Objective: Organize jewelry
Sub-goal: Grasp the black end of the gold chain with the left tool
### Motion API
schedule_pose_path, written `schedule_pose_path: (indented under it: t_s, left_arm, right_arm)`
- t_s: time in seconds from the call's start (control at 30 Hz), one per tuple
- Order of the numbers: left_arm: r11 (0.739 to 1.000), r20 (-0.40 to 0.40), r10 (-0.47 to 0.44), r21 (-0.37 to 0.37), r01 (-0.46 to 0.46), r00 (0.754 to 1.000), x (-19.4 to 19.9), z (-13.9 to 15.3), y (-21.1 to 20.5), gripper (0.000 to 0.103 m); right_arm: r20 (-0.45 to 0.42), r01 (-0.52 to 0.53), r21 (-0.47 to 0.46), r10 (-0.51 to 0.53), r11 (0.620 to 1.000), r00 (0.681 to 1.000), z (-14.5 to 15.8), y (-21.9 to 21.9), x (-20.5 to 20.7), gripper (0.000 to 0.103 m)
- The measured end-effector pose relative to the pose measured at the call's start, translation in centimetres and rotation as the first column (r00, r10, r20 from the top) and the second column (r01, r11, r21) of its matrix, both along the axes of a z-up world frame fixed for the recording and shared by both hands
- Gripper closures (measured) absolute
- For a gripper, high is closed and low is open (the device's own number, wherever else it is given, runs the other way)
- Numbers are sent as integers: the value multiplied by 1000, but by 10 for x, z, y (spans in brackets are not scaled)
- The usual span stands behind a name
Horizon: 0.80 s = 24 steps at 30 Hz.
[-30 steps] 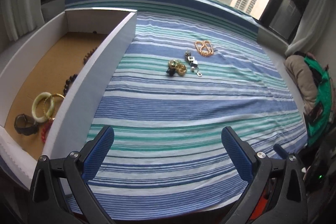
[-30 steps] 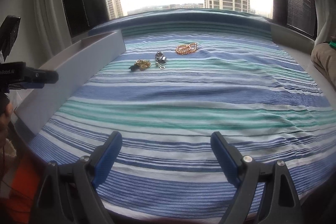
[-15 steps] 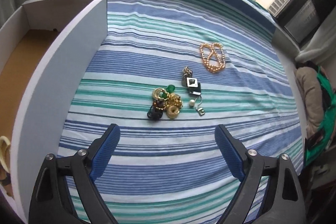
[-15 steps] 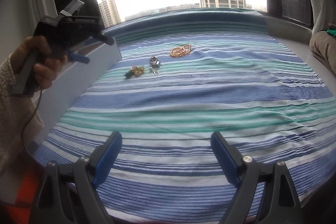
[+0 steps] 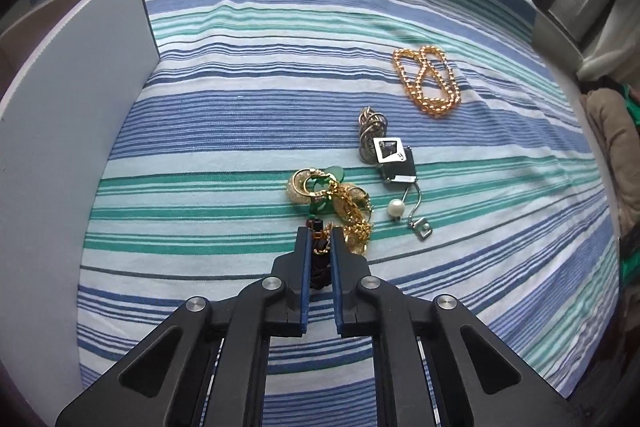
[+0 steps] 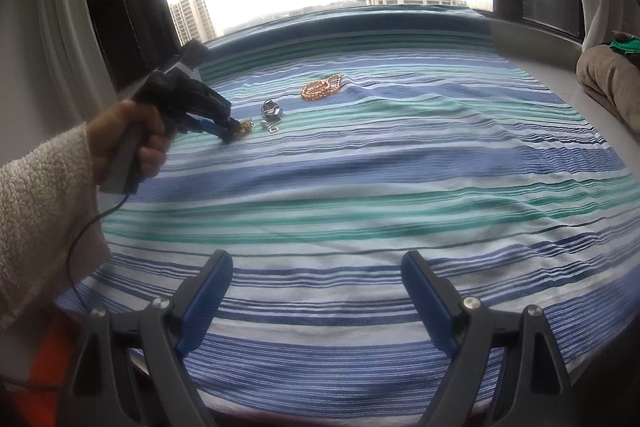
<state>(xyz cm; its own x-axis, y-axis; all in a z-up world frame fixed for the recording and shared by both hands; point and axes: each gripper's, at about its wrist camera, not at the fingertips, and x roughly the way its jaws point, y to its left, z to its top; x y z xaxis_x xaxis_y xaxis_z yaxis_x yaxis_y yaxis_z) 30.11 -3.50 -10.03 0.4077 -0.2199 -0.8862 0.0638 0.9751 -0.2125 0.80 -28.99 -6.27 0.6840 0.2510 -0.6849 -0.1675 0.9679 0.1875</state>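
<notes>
Blue pads: the left claw [image 5: 320, 247] has just been closing and now pinches a dark brown beaded piece [image 5: 319, 259] at the near edge of the gold jewelry tangle [image 5: 332, 199].
Surface: striped blue, green and white cloth [image 5: 240, 115].
Other jewelry: silver pendant cluster [image 5: 386, 153] just right of the tangle; orange-gold bead necklace [image 5: 428, 81] farther back (apart from both).
Right claw [image 6: 316, 291]: jaws wide apart, nothing between them, above the near cloth.
Box: white wall [image 5: 76, 115] at left.
Person: hand [image 6: 128, 143] in a fleecy sleeve [image 6: 36, 219] grips the left tool.
</notes>
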Motion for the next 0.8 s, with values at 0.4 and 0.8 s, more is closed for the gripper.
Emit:
schedule_pose_path:
  t_s: [0.4,0.8]
  left_arm:
    - [993,-58,-37,-112,30,998,-135,8,65,93]
    - [977,131,-213,61,207,968,-181,-1,47,45]
  right_arm:
    - [27,-23,-2,23,1000,999,15,8,-2,15]
    - [-138,-109,106,123,988,983,31,34,38,15]
